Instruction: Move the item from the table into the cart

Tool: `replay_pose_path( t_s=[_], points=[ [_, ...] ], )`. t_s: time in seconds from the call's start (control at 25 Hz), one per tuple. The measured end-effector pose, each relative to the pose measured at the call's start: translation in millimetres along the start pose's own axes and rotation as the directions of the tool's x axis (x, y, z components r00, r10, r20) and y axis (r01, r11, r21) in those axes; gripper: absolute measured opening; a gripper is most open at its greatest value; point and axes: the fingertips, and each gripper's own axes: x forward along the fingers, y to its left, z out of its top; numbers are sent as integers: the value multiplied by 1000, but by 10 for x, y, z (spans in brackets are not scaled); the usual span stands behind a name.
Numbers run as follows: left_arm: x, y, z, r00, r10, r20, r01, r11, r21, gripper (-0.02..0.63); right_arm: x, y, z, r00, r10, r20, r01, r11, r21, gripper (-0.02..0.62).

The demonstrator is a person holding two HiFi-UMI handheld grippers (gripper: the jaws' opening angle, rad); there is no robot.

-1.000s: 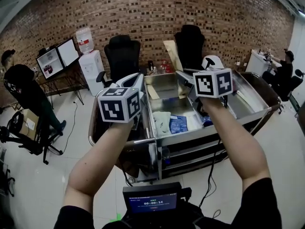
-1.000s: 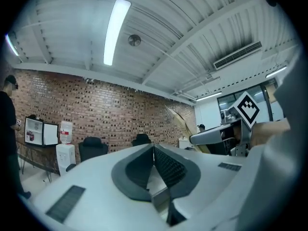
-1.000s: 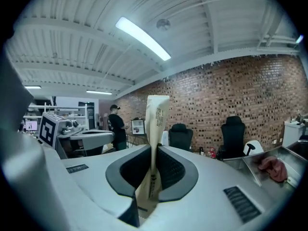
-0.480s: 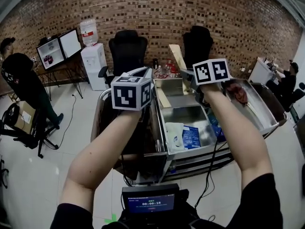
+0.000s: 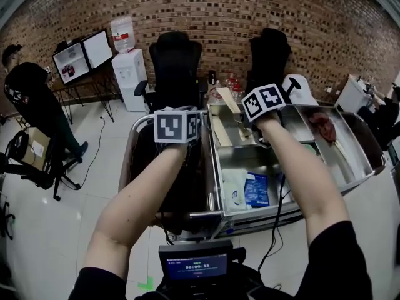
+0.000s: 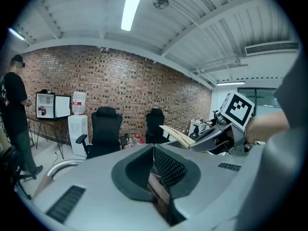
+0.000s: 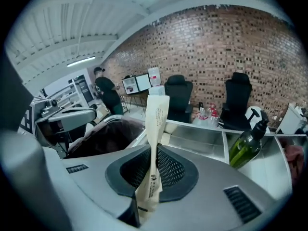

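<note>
From the head view, both forearms reach out over a steel cart (image 5: 215, 175). The left gripper (image 5: 178, 122) is over the cart's dark bag (image 5: 181, 180), and the right gripper (image 5: 256, 108) is over the far trays with a tan sleeve (image 5: 228, 100) slanting out of it. A white pack (image 5: 234, 189) and a blue pack (image 5: 256, 189) lie side by side in the near tray, their print too small to read, and a red lump (image 5: 323, 125) lies in the right tray. A screen (image 5: 195, 265) at the bottom edge shows 00:00:15. In the left gripper view, the jaws are pressed together with nothing clearly between them, and the right gripper appears at the right with the sleeve. In the right gripper view, the jaws are clenched on the sleeve's lower part. The sleeve stands up above the cart's trays, and the dark lettering along it is too fine to read. A green bottle (image 7: 246, 146) stands to the right.
</note>
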Motion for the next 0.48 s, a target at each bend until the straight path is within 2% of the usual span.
replay_pose_path(
  t_s=[0.12,0.24,0.48],
  points=[
    [254,205,-177,999,16,-47,-16,1000,-2,5,368,-92,-137,993,28,-114,-28,1000,5,17],
    [409,338,-305,997,30,-70,-30,1000,-7,5,581,-178,-278,978,16,-209,-20,1000,-20,18],
    [631,359,-452,993,28,-112,-29,1000,-10,5,732,-350,-428,959,28,-282,-27,1000,8,18]
  ],
)
